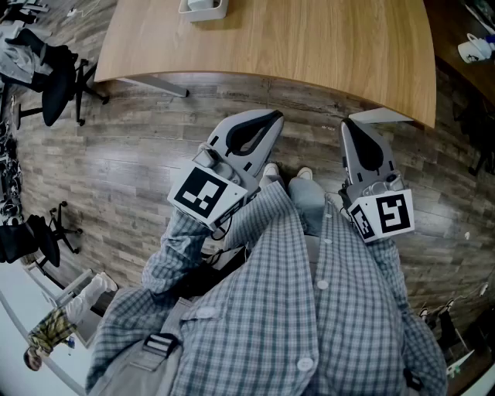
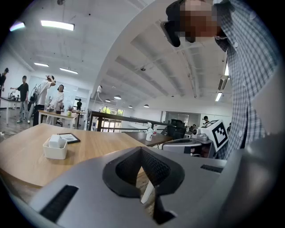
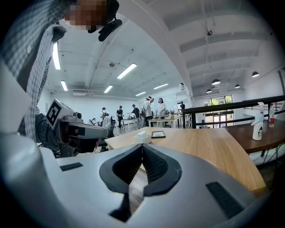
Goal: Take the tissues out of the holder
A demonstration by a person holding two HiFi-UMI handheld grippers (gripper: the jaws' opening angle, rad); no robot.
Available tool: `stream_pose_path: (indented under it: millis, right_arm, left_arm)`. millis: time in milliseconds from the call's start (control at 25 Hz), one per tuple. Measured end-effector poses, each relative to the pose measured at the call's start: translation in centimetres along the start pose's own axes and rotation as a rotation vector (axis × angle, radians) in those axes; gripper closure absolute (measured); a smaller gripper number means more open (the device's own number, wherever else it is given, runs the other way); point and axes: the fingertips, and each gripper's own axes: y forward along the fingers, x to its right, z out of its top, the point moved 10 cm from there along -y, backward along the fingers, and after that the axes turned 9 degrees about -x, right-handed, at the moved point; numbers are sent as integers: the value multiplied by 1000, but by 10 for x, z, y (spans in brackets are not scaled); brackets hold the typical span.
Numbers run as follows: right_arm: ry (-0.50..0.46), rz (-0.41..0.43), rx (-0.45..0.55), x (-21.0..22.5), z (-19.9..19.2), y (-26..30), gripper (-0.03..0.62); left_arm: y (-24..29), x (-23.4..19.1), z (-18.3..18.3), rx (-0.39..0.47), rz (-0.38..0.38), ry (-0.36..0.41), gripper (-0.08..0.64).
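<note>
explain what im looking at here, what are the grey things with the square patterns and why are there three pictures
There is no robot here. A person in a checked shirt holds a two-jaw tool in each hand. The head view looks down from the person's head at the left gripper and the right gripper. The patterned cubes are part of them. The other two pictures come from a camera riding on each gripper, looking along its jaws. Both pairs of jaws are closed and hold nothing. On the wooden table ahead stands a white tissue holder, with neither gripper near it.
</note>
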Motion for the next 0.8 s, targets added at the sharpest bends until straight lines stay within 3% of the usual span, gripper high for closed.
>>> stream_pose_path:
  millis: [800]
  right_arm:
    - [16, -28, 14, -16, 4, 7, 580]
  left_arm:
    - [-14, -14, -7, 36, 0, 11, 555]
